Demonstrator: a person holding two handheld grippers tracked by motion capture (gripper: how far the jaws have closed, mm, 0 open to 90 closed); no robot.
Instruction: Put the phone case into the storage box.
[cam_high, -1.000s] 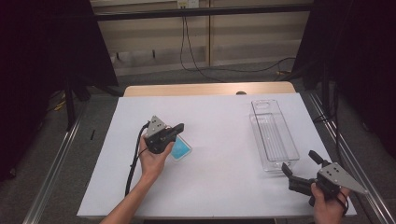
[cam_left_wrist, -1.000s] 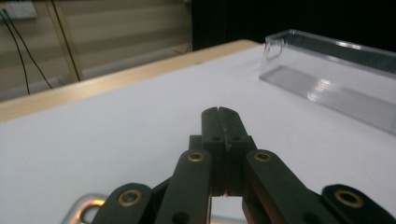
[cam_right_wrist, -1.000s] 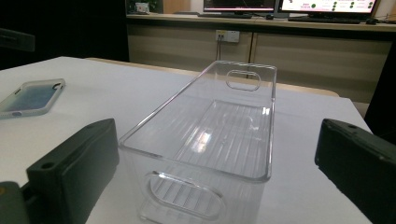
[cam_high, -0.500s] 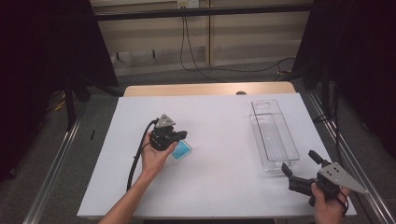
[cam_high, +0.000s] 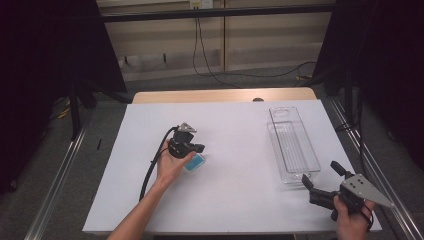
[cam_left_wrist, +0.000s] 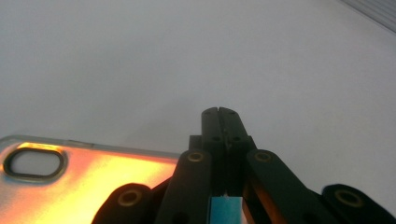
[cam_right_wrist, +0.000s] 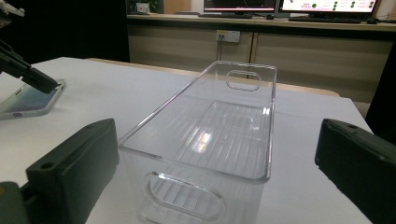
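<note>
Left gripper (cam_high: 192, 148) clenched empty, right over glossy blue-backed phone case (cam_high: 194, 162) (contact probably); clear plastic bin (cam_high: 293, 145) far right.

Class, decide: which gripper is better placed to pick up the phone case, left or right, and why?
Left. The left gripper sits right at the phone case, jaws shut. The right gripper hangs open at the near end of the clear bin, far from it.

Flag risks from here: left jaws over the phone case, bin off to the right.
1. The left gripper is shut with its tips past the phone case, which lies flat on the table; a closed push may just slide it.
2. The clear bin sits far across, so a weak edge grip could drop it in transit.
</note>
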